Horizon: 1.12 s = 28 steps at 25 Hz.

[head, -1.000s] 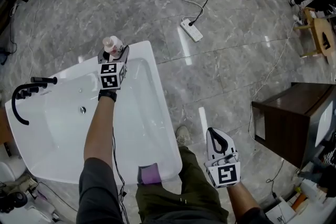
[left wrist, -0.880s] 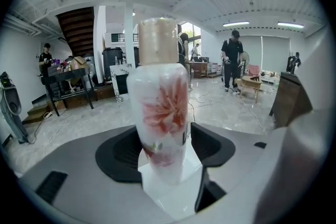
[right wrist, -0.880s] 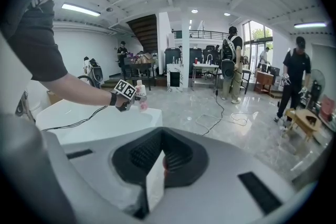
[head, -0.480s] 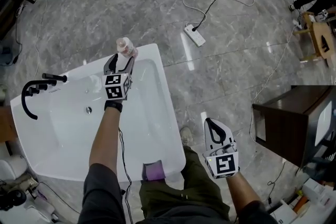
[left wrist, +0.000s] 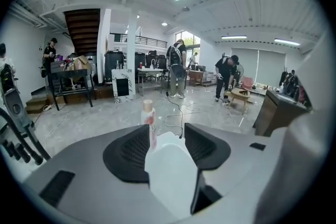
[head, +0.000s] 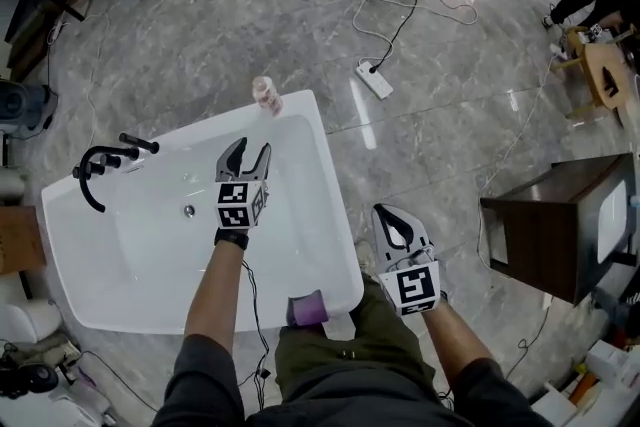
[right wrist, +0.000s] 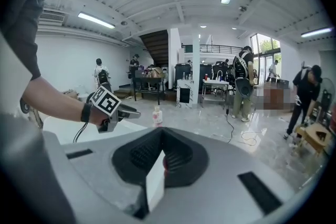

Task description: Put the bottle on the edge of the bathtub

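A small pale bottle with a pink label (head: 264, 95) stands upright on the far corner of the white bathtub's rim (head: 336, 215). My left gripper (head: 249, 153) hovers over the tub basin, well short of the bottle and apart from it. Its jaws are closing, still with a gap, and nothing is between them. In the left gripper view the bottle (left wrist: 149, 118) shows beyond the left gripper (left wrist: 167, 134), behind the left jaw. My right gripper (head: 383, 215) is shut and empty over the floor beside the tub. The right gripper view shows the right gripper (right wrist: 161, 157) and the bottle (right wrist: 157, 116) far ahead.
A black faucet (head: 100, 165) sits at the tub's left end and a drain (head: 189, 211) in the basin. A purple object (head: 306, 308) rests on the near rim. A power strip (head: 372, 80) with cables lies on the marble floor. A dark wooden cabinet (head: 545, 230) stands at right.
My left gripper has let go of the bottle and drawn back toward me over the tub. The bottle stays upright on the corner. The right gripper has barely moved.
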### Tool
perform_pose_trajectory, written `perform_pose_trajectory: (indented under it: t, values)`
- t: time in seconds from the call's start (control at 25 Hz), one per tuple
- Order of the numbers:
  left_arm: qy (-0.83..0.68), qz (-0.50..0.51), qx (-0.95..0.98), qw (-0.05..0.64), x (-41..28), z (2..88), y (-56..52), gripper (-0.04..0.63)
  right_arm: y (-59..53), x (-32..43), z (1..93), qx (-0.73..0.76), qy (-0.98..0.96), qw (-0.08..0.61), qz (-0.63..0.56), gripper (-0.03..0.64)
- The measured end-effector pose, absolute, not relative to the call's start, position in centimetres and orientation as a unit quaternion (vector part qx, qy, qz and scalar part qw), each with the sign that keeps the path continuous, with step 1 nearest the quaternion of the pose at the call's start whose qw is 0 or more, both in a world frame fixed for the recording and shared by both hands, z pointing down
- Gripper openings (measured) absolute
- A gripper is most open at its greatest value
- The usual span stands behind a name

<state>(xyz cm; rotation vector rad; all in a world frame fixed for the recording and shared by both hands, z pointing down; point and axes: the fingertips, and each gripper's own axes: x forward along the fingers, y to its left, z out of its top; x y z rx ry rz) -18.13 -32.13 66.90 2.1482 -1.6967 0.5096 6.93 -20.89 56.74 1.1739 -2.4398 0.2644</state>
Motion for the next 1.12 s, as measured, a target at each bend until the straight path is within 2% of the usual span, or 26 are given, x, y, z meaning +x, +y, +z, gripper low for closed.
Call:
perform_pose_trajectory:
  t: [0.28,1.12]
  values:
    - [-0.6,0.17,0.763,0.172,-17.4,60.7,-26.1,0.19,-18.8,3.6,52.2,0.412,-0.888,0.188,0.081,0.002]
    - [-0.603,0.15,0.773,0.131,-16.1,44.3,-9.5,0.057,-11.3,-3.1,41.3,0.385,-0.91,0.138,0.062,0.002]
